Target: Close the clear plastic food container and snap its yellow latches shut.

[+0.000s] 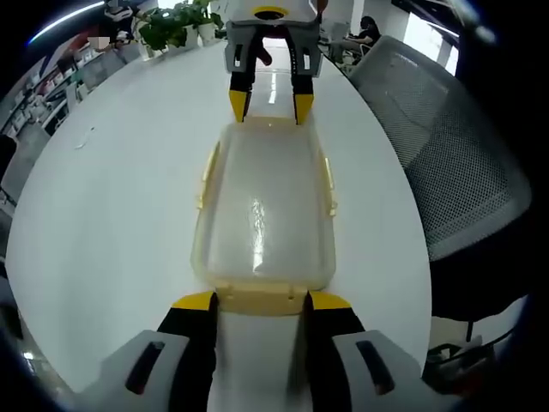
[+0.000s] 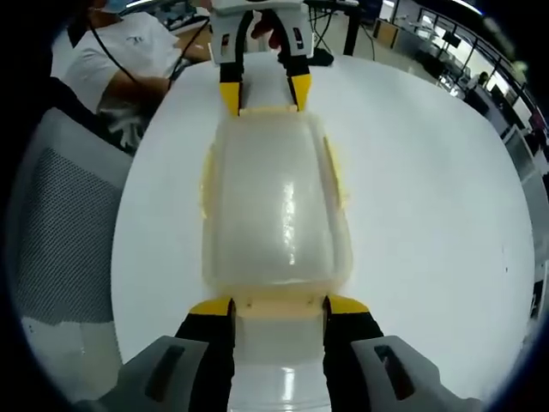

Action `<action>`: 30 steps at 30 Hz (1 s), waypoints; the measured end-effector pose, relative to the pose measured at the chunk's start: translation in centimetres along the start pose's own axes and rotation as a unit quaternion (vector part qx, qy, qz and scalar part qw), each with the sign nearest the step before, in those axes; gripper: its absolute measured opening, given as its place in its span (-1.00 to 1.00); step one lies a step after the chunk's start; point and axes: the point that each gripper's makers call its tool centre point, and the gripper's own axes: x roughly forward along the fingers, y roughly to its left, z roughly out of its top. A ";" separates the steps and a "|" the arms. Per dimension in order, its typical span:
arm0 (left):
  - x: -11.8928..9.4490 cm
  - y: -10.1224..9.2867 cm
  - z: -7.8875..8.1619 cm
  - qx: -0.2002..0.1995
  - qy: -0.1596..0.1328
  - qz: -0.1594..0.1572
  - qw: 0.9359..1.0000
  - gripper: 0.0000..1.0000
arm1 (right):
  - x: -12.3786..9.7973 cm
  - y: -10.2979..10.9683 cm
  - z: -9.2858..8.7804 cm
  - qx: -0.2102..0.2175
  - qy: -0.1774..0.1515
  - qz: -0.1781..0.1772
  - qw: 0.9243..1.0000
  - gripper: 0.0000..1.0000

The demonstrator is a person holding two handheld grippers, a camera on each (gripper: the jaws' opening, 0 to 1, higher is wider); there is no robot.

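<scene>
The clear plastic container lies lengthwise on the white table with its lid resting on top. Yellow side latches run along its long edges. My left gripper is open, its yellow tips on either side of the near end latch. At the far end my right gripper is open too, tips at the container's rim. In the right gripper view the container lies between my right gripper, open around its end latch, and the left gripper opposite.
A grey mesh chair stands at the table's edge beside the container, also the chair. Potted plants sit at the far end of the table. A person in a white shirt sits behind the left gripper.
</scene>
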 end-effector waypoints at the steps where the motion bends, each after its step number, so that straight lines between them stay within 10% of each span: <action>1: 0.0 0.0 0.0 0.001 -0.002 -0.001 1.000 -0.22 | 0.1 0.0 0.1 0.003 0.004 0.002 1.000 -0.22; 30: -1.8 -0.4 0.2 -0.005 0.016 0.015 1.000 -0.23 | -1.5 0.3 0.9 -0.001 -0.026 0.008 1.000 -0.22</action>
